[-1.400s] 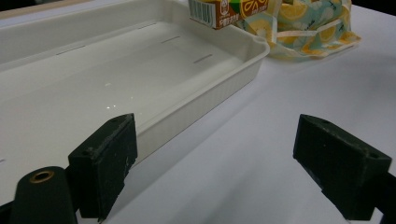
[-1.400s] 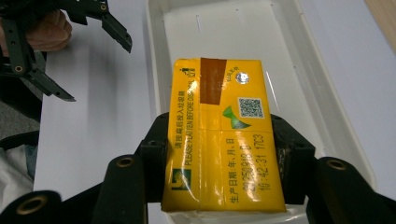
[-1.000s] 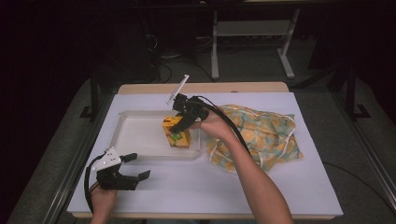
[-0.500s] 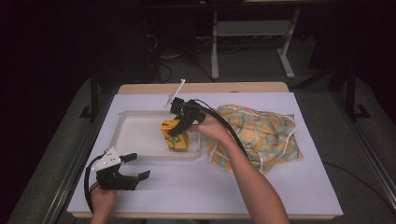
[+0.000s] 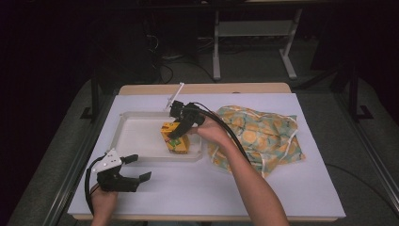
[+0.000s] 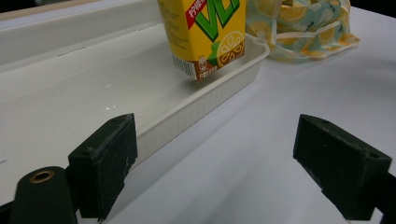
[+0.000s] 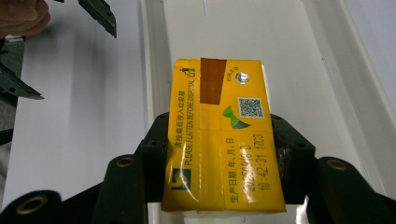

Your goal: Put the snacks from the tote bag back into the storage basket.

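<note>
A yellow lemon-tea carton point(image 5: 177, 140) hangs tilted over the right end of a white tray point(image 5: 136, 141), and my right gripper point(image 5: 180, 128) is shut on its top. In the right gripper view the carton point(image 7: 222, 140) is squeezed between both jaws of the right gripper point(image 7: 219, 156), above the tray's floor point(image 7: 289, 51). In the left gripper view the carton's point(image 6: 205, 32) lower corner is close to the tray floor, just inside the rim point(image 6: 210, 95); contact is unclear. My left gripper point(image 5: 135, 167) rests open on the table in front of the tray, and nothing lies between the jaws of that gripper point(image 6: 215, 172).
A crumpled cloth bag with an orange-fruit print point(image 5: 263, 136) lies on the white table cover right of the tray, also visible as the bag point(image 6: 299, 23). The table's front edge point(image 5: 207, 217) is close behind my left hand. Beyond the table stands a metal frame point(image 5: 254, 37).
The right gripper has carried the carton slightly lower and nearer into the tray's right end. The left gripper has stayed put and open.
</note>
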Demonstrator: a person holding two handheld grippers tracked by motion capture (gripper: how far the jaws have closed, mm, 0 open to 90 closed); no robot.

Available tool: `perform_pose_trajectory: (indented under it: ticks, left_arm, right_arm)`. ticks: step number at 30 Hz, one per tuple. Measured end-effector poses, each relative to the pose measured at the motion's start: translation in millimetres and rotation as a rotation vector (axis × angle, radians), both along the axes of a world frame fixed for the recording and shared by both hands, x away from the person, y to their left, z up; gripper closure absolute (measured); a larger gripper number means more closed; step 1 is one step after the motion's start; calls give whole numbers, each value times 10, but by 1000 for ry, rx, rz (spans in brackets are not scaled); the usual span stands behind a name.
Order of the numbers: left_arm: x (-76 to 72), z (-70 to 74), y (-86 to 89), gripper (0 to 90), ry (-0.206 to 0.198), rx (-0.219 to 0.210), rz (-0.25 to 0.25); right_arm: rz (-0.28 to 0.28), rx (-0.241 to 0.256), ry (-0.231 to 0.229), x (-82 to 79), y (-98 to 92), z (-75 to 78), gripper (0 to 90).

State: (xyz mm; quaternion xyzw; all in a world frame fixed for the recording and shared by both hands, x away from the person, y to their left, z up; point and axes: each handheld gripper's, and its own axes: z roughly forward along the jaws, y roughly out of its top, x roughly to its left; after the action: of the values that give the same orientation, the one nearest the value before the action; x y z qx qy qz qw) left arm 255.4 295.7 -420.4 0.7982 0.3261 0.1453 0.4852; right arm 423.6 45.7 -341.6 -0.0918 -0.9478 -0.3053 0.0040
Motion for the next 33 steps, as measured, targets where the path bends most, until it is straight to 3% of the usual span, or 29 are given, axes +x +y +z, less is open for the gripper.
perform_pose_trajectory:
  ticks: [12, 18, 33]
  left_arm:
    - [-2, 0, -5, 135, 1, -7, 1]
    - [1, -2, -10, 135, -1, -5, 0]
    - [4, -1, -11, 135, 1, 5, -7]
  right_arm:
    - [2, -15, 9, 13, 30, -149, 485]
    - [24, -22, -11, -14, 35, -160, 483]
    - [34, -21, -1, -29, -47, -187, 478]
